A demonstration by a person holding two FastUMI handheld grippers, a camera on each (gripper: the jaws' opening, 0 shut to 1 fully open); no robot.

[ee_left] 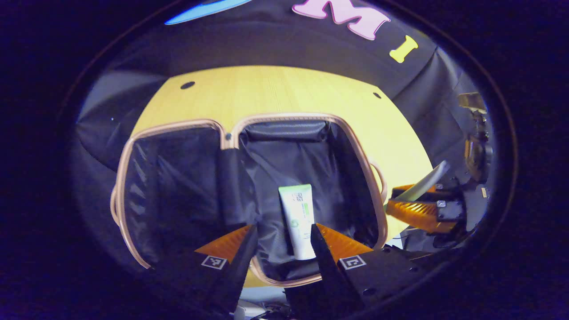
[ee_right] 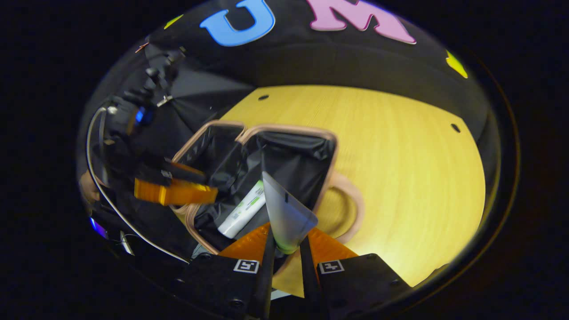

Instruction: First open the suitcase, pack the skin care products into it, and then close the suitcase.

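Two grippers are at work over the open suitcase (ee_left: 133, 146). In the right gripper view, the right gripper (ee_right: 286, 249) has its fingers pressed together on the lower end of a grey tube (ee_right: 286, 209), which stands up and tilts back toward the case, its base caught between the fingers. In the left gripper view, the left gripper (ee_left: 282, 244) hangs with its fingers spread apart over the near edge of the right-hand half of the case, gripping nothing; a white tube (ee_left: 298, 220) lies loose on the black lining between and just beyond its fingers. The suitcase lies flat on the yellow wooden table (ee_right: 400, 155), both halves lined in black with a tan rim, a handle at its side. Judging from this, the step in hand is putting the second tube in. It would go best if the right gripper carried the grey tube well inside the rim, lowered it beside the white one, and let go only once it rests on the lining. The left gripper should keep out of the way.
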